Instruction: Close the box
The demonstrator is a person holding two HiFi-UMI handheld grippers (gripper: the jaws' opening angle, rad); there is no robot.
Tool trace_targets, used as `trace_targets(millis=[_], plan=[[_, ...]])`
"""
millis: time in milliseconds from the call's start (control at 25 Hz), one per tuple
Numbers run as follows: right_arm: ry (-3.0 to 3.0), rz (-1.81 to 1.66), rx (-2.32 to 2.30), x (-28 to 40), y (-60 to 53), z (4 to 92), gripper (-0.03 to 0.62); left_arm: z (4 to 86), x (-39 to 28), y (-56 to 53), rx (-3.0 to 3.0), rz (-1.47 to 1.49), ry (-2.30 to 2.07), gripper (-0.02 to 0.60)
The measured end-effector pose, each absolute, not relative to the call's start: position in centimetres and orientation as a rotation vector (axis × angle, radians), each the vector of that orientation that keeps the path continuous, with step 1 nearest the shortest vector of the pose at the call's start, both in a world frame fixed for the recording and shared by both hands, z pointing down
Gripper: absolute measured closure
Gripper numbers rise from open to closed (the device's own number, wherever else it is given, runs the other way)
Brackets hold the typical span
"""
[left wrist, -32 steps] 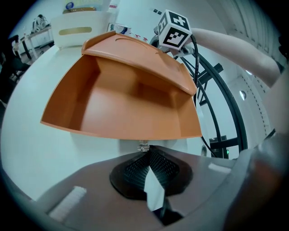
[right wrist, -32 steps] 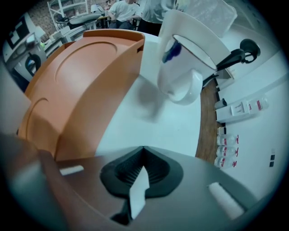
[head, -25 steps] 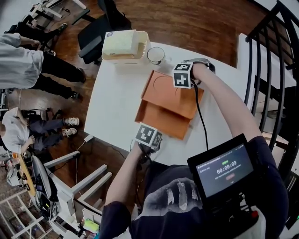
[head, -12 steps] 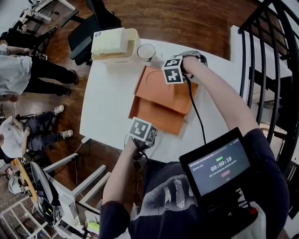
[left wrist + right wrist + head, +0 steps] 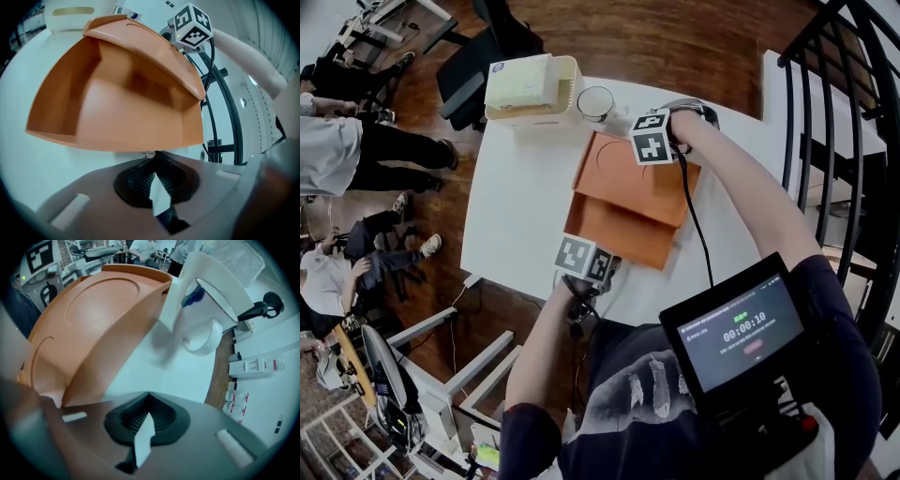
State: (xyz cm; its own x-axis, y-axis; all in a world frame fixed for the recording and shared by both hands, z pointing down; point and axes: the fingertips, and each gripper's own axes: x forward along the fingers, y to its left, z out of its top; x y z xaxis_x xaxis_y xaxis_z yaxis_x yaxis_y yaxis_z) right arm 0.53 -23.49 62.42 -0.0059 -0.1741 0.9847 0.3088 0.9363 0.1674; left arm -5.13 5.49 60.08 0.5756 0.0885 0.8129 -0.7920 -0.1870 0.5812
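Observation:
An orange box [image 5: 619,236] lies on the white table [image 5: 516,206] with its hinged lid [image 5: 630,178] raised at a slant over the tray. In the left gripper view the tray's inside [image 5: 117,108] fills the frame under the lid [image 5: 140,42]. My left gripper [image 5: 149,157] is shut and empty, its tips at the box's near front edge, by the table's near side [image 5: 609,270]. My right gripper [image 5: 149,395] is shut and empty too, behind the lid's outer face [image 5: 93,319] at the box's far right corner [image 5: 664,131].
A white mug [image 5: 206,301] stands just beyond the lid, at the table's far edge [image 5: 594,103], next to a cream basket [image 5: 530,89]. A black railing [image 5: 825,75] runs on the right. An office chair [image 5: 478,66] and people [image 5: 347,141] are off to the left.
My left gripper has come closer to the box's front edge. The right gripper has shifted a little along the back of the lid. The lid stays raised.

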Motion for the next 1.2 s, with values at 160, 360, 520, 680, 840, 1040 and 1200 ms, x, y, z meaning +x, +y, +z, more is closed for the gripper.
trace_targets(millis=[160,360,520,680,840,1040,1200], plan=[[-1.481,-0.467,-0.185,0.7,-23.2,62.6,0.594,60.1,-5.0,5.6,1.617,0.945,-0.573,0.568],[-1.458,-0.554,-0.242,0.6,-23.2,62.8,0.594,60.2,-5.3,6.2,1.69,1.208,-0.471,0.568],[-1.523,-0.592,-0.221,0.1,-23.2,62.2,0.592,59.1,-5.9,7.2,1.633,1.299,-0.434,0.567],[-1.645,-0.509,-0.159,-1.8,-23.5,61.1,0.592,59.5,-6.9,5.4,1.602,1.102,-0.544,0.566],[-1.76,-0.374,-0.179,-3.4,-22.7,60.0,0.592,59.4,-6.8,5.3,1.586,0.931,-0.561,0.567],[-1.77,-0.337,-0.286,-3.7,-21.7,59.1,0.594,59.3,-6.9,5.4,1.687,0.98,-0.433,0.568],[-1.697,-0.375,-0.377,-3.5,-21.0,58.9,0.594,59.1,-6.7,4.8,1.799,1.02,-0.366,0.568]])
